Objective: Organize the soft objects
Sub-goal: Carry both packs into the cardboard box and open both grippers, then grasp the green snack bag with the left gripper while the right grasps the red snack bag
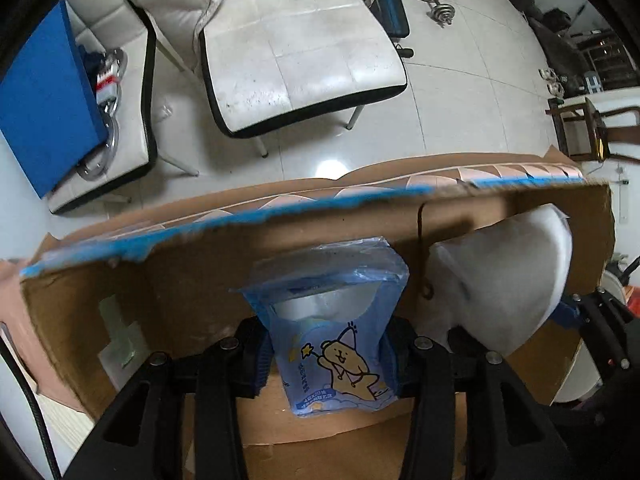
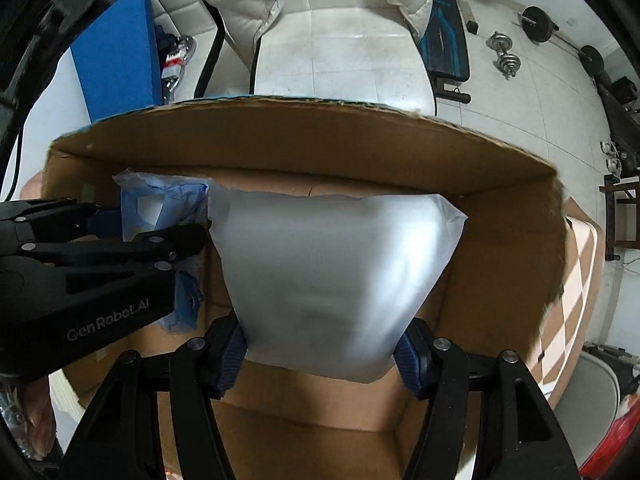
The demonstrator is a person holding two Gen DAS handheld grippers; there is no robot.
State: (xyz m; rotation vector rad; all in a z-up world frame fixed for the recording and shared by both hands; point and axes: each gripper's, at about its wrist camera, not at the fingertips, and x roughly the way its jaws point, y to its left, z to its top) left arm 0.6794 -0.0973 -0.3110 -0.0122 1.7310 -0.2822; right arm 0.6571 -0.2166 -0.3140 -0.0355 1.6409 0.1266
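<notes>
I am squeezing a blue cartoon-print pouch (image 1: 334,334) in my left gripper (image 1: 326,356), its blue pads (image 1: 262,364) pressing in on both sides of the pack at six o'clock in the left wrist view. My right gripper (image 2: 322,350) is clamping a larger white plastic-wrapped pack (image 2: 336,276), which is filling the middle of the right wrist view and bulging out above the fingers. Both packs are hanging inside an open cardboard box (image 1: 192,280), above its brown floor. The white pack is sitting just beside the blue pouch, at about three o'clock from it in the left view, and the two are nearly touching; from the right wrist camera the pouch and my left gripper are showing at nine o'clock. The box's far wall, with a torn blue-edged rim, is rising behind both packs. Beyond the box, at twelve o'clock, a white padded chair (image 1: 304,56) is standing on the pale tiled floor (image 1: 460,108) with a white puffy jacket (image 2: 248,4) draped over its back. A blue panel (image 1: 44,104) is leaning at ten o'clock, and a dumbbell (image 1: 436,4) is lying far off at one o'clock.
</notes>
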